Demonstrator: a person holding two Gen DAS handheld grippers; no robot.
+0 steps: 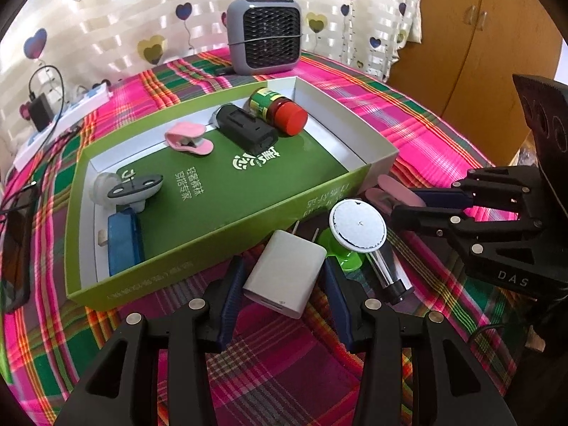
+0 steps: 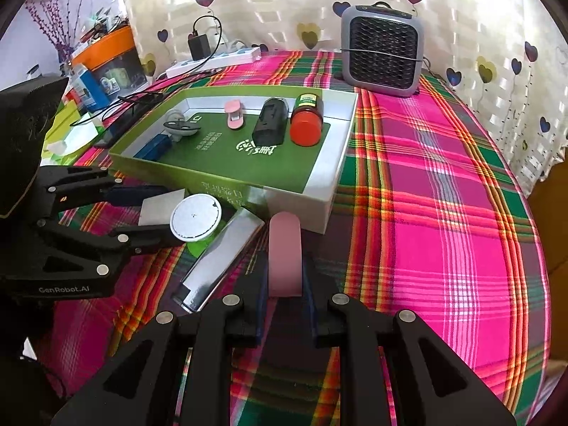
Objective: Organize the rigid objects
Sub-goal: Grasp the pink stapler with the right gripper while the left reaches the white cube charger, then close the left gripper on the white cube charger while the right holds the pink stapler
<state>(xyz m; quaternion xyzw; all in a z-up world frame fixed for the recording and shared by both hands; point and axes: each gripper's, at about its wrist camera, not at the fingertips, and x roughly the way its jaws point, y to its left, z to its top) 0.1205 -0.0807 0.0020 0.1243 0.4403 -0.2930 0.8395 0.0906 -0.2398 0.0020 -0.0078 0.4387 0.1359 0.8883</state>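
While the left tongs [image 1: 284,284] clasp the charger [image 1: 284,278], the right tongs [image 2: 285,280] pinch the pink clip [image 2: 285,252].

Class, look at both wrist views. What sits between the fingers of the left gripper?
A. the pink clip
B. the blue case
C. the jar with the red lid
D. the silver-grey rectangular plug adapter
D: the silver-grey rectangular plug adapter lies between the fingers of the left gripper, outside the green cardboard box, with its two prongs pointing at the box wall.
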